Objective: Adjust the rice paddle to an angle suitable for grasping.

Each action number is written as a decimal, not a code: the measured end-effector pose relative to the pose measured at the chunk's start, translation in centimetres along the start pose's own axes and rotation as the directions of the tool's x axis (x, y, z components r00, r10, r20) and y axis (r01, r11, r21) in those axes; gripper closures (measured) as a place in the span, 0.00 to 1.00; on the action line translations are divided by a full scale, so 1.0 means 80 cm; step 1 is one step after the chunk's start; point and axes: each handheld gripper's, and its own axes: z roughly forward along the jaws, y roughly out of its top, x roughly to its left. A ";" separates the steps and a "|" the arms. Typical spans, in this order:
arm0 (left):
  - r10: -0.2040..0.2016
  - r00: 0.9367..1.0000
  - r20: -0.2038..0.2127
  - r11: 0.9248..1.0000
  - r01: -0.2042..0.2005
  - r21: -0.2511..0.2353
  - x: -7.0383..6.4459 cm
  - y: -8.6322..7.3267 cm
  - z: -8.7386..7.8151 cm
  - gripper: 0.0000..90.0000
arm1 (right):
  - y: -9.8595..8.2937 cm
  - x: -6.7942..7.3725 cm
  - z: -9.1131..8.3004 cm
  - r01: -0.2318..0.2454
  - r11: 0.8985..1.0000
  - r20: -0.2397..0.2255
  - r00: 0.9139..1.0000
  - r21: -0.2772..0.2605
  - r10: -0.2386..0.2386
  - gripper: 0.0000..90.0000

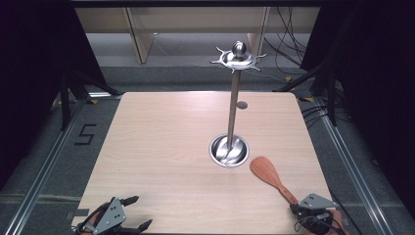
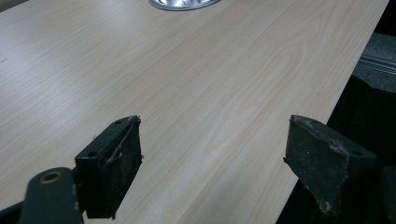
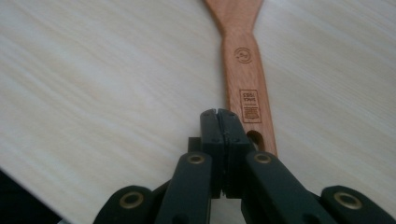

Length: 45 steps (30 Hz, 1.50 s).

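Light wooden table (image 1: 161, 147), tall steel utensil stand (image 1: 234, 103) rising from a round dish base right of centre — hooked crown with a ball on top, wooden spatula (image 1: 271, 177) lying flat at five o'clock of that base — blade just beside it, black cables (image 1: 288, 44) on the floor at one o'clock

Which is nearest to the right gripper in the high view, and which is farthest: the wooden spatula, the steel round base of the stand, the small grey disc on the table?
From the right gripper:
1. Wooden spatula, right beside it, handle end reaching the gripper.
2. Steel round base, mid-table, to the upper left.
3. Small grey disc, near the far edge.
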 end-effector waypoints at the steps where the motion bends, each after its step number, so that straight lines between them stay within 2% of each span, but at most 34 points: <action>1: 0.000 1.000 0.000 1.000 0.000 0.000 0.000 0.000 0.000 0.20 | 0.000 0.000 0.000 0.000 1.000 0.000 1.000 0.000 0.000 1.00; 3: -0.004 1.000 0.001 1.000 0.004 0.000 0.000 0.000 0.001 0.20 | 0.000 -0.009 0.002 -0.010 1.000 0.024 1.000 -0.003 0.011 1.00; 4: -0.003 1.000 0.003 1.000 0.003 0.001 0.000 0.000 0.001 0.20 | 0.001 -0.012 0.002 -0.038 0.999 0.027 0.999 0.002 0.037 1.00; 5: -0.004 1.000 0.002 1.000 0.004 0.000 0.000 0.000 0.001 0.20 | 0.002 -0.021 0.007 -0.030 0.999 0.039 0.999 -0.034 0.031 1.00; 7: -0.011 1.000 0.002 1.000 0.011 -0.006 0.000 0.000 0.001 0.20 | 0.002 -0.025 0.006 -0.026 0.999 0.050 0.998 -0.022 0.027 1.00; 10: -0.015 1.000 0.002 1.000 0.015 -0.008 0.000 0.000 0.002 0.20 | 0.002 -0.034 0.009 -0.061 0.998 0.074 0.995 -0.033 0.063 1.00; 12: -0.022 1.000 0.002 1.000 0.022 -0.012 -0.001 0.000 0.003 0.20 | 0.004 -0.046 0.014 -0.038 0.998 0.078 0.996 -0.054 0.042 1.00; 13: 0.004 1.000 -0.003 1.000 -0.004 0.009 0.001 0.000 0.001 0.20 | 0.005 -0.048 0.014 -0.080 0.996 0.093 0.992 -0.039 0.083 1.00; 15: -0.004 1.000 -0.004 1.000 0.004 0.005 0.001 -0.001 0.001 0.20 | 0.008 -0.056 0.016 -0.070 0.997 0.103 0.992 -0.027 0.073 1.00; 16: -0.005 1.000 -0.005 1.000 0.005 0.005 0.001 -0.001 0.001 0.20 | 0.010 -0.062 0.019 -0.045 0.999 0.115 0.992 -0.024 0.048 1.00; 17: -0.004 1.000 -0.008 1.000 0.004 0.003 0.001 -0.001 0.001 0.20 | 0.013 -0.064 0.021 -0.066 0.997 0.100 0.993 -0.028 0.068 1.00; 18: 0.004 1.000 -0.003 1.000 -0.004 0.016 0.003 -0.001 0.000 0.20 | 0.017 -0.072 0.026 -0.042 0.999 0.123 0.991 -0.023 0.044 1.00; 20: -0.010 1.000 0.000 1.000 0.010 -0.003 0.002 -0.001 0.001 0.20 | 0.020 -0.073 0.028 -0.058 0.998 0.114 0.992 -0.020 0.059 1.00; 21: -0.014 1.000 -0.002 1.000 0.014 0.000 0.001 -0.001 0.001 0.20 | 0.023 -0.077 0.031 -0.036 0.999 0.114 0.993 -0.028 0.039 1.00; 22: -0.014 1.000 -0.006 1.000 0.014 -0.007 0.001 -0.001 0.002 0.20 | 0.027 -0.078 0.034 -0.053 0.998 0.125 0.991 -0.029 0.056 1.00; 23: -0.001 1.000 -0.008 1.000 0.001 0.005 0.001 -0.001 0.001 0.20 | 0.035 -0.082 0.041 -0.028 0.999 0.129 0.991 -0.023 0.031 1.00; 24: -0.001 1.000 -0.008 1.000 0.001 0.005 0.001 -0.001 0.001 0.20 | 0.035 -0.082 0.041 -0.028 0.999 0.129 0.991 -0.023 0.031 1.00; 25: -0.003 1.000 -0.008 1.000 0.003 0.004 0.001 -0.001 0.001 0.20 | 0.040 -0.081 0.041 -0.056 0.998 0.124 0.991 -0.008 0.056 1.00; 26: 0.001 1.000 -0.001 1.000 -0.001 0.017 0.003 -0.001 -0.001 0.20 | 0.048 -0.086 0.050 -0.023 1.000 0.119 0.993 -0.013 0.025 1.00; 27: -0.019 1.000 0.005 1.000 0.019 0.009 0.002 -0.001 0.000 0.20 | 0.052 -0.087 0.052 -0.022 1.000 0.117 0.993 -0.008 0.023 1.00; 28: -0.013 1.000 -0.005 1.000 0.013 -0.002 0.002 -0.001 0.000 0.20 | 0.054 -0.090 0.056 0.002 1.000 0.125 0.992 -0.014 0.000 1.00; 29: -0.013 1.000 -0.005 1.000 0.013 -0.002 0.002 -0.001 0.000 0.20 | 0.054 -0.090 0.056 0.002 1.000 0.125 0.992 -0.014 0.000 1.00; 30: -0.013 1.000 -0.020 1.000 0.013 -0.019 0.001 -0.002 0.002 0.20 | 0.058 -0.090 0.058 -0.014 1.000 0.129 0.992 -0.013 0.016 1.00; 32: -0.021 1.000 0.003 1.000 0.021 -0.008 0.000 -0.001 0.001 0.20 | 0.068 -0.091 0.062 -0.043 0.999 0.127 0.991 0.009 0.042 1.00; 33: 0.005 1.000 0.003 1.000 -0.005 -0.009 0.002 0.000 0.001 0.20 | 0.069 -0.093 0.066 -0.017 1.000 0.142 0.990 -0.001 0.017 1.00; 34: 0.005 1.000 0.003 1.000 -0.005 -0.009 0.002 0.000 0.001 0.20 | 0.069 -0.093 0.066 -0.017 1.000 0.142 0.990 -0.001 0.017 1.00; 35: -0.018 1.000 0.002 1.000 0.018 -0.007 0.000 -0.001 0.001 0.20 | 0.077 -0.092 0.070 -0.036 0.999 0.139 0.990 0.003 0.035 1.00; 36: -0.018 1.000 0.002 1.000 0.018 -0.007 0.000 -0.001 0.001 0.20 | 0.077 -0.092 0.070 -0.036 0.999 0.139 0.990 0.003 0.035 1.00; 37: 0.006 1.000 0.002 1.000 -0.006 -0.009 0.002 0.000 0.001 0.20 | 0.079 -0.092 0.071 -0.034 0.999 0.138 0.990 0.011 0.033 1.00; 39: 0.005 1.000 0.002 1.000 -0.005 -0.009 0.002 0.000 0.001 0.20 | 0.089 -0.089 0.078 -0.060 0.998 0.138 0.989 0.027 0.056 1.00; 41: 0.006 1.000 0.002 1.000 -0.006 -0.009 0.002 0.000 0.001 0.20 | 0.092 -0.089 0.079 -0.059 0.998 0.135 0.989 0.029 0.055 1.00; 42: -0.013 1.000 0.005 1.000 0.013 0.001 0.001 -0.001 0.000 0.20 | 0.096 -0.087 0.080 -0.076 0.997 0.132 0.989 0.032 0.071 1.00; 44: 0.012 1.000 0.005 1.000 -0.012 -0.002 0.002 0.000 -0.001 0.20 | 0.102 -0.086 0.085 -0.056 0.998 0.128 0.990 0.033 0.051 1.00; 45: -0.013 1.000 0.004 1.000 0.013 -0.003 0.001 0.000 -0.001 0.20 | 0.109 -0.083 0.088 -0.059 0.997 0.119 0.991 0.040 0.054 1.00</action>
